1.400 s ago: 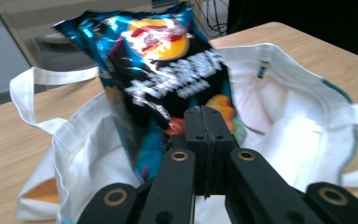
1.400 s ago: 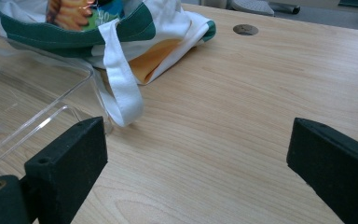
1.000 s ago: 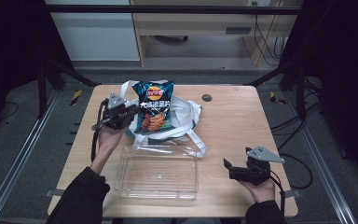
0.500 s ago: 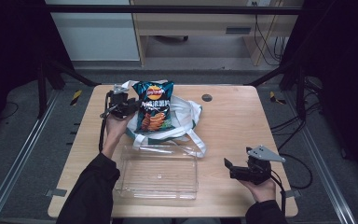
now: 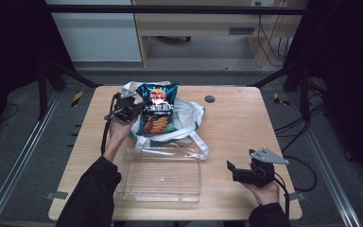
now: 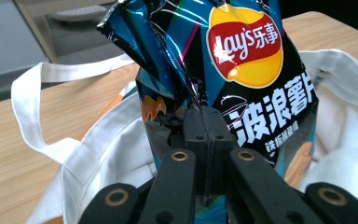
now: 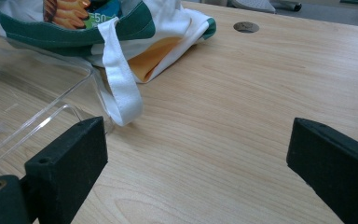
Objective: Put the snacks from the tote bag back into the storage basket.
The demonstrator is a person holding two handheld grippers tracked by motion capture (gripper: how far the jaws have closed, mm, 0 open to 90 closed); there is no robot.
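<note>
Right claw [image 5: 230,169], at 5 o'clock on the worktop [image 5: 246,123]: jaws wide apart, nothing between them. Clear plastic tray [image 5: 160,175], at 6 o'clock. Lay's crisp bag [image 5: 157,109], upright in the white tote bag [image 5: 189,113] at 11 o'clock, long axis vertical: left claw [image 6: 204,126] just closed, pinching its side fold, so the left hand is nearer.

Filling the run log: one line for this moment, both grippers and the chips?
left gripper: just closed, shut on chip bag | chip bag: upright in tote bag | right gripper: open, holding nothing, over table | clear tray: empty
</note>
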